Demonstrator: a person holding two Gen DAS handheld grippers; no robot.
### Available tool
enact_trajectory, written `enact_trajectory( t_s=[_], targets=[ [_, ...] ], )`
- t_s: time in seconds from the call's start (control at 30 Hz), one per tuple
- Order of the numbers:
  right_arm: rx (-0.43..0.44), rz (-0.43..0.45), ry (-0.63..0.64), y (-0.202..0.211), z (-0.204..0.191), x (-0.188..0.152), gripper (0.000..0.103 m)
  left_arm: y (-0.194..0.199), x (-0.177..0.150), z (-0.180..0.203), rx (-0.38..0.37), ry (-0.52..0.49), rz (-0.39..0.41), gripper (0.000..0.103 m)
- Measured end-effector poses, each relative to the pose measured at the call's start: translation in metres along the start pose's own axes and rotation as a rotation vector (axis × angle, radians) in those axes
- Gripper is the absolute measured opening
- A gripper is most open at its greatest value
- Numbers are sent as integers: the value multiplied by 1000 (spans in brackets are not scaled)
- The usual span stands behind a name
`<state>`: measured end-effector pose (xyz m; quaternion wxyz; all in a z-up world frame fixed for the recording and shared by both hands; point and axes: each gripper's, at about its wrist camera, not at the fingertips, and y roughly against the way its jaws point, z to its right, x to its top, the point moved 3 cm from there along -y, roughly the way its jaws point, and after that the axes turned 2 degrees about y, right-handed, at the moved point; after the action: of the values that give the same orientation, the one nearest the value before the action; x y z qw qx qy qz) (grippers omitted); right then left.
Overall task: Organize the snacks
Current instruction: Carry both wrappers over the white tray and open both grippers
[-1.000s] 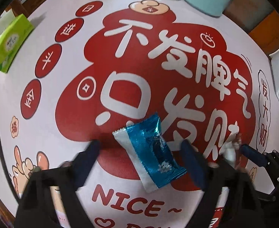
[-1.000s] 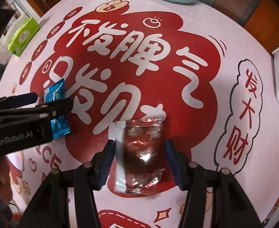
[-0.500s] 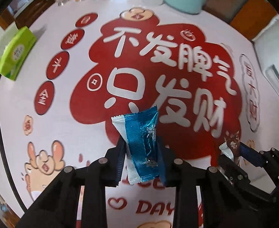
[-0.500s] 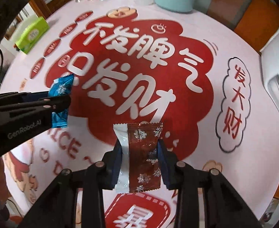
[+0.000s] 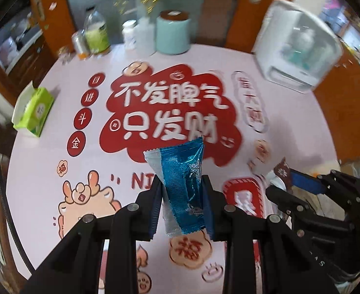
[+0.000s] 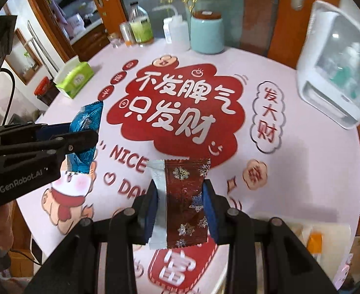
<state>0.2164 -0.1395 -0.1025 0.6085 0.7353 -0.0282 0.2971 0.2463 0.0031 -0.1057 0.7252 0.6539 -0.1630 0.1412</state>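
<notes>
Holding a blue snack packet (image 5: 183, 186) tight in the jaws of the left gripper (image 5: 182, 208), up above the table (image 5: 45, 152). Holding a dark red snack packet (image 6: 186, 201) tight in the jaws of the right gripper (image 6: 181, 210), also up off the table. Green tissue pack (image 6: 75, 79) lying far back near the table edge. White machine (image 6: 336, 73) standing at the back right.

Blue foil snack packet (image 5: 183, 191), upright, lifted; dark red snowflake-print packet (image 6: 186, 203), upright, lifted
</notes>
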Motion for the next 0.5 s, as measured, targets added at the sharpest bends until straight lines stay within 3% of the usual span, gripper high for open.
enact_trajectory(
  t_s=[0.3, 0.5],
  targets=[
    [-48, 115, -51, 91, 6, -72, 35, 72, -54, 71, -87, -141, 79, 28],
    [-135, 193, -118, 147, 30, -116, 35, 99, -84, 126, -158, -210, 99, 28]
  ],
)
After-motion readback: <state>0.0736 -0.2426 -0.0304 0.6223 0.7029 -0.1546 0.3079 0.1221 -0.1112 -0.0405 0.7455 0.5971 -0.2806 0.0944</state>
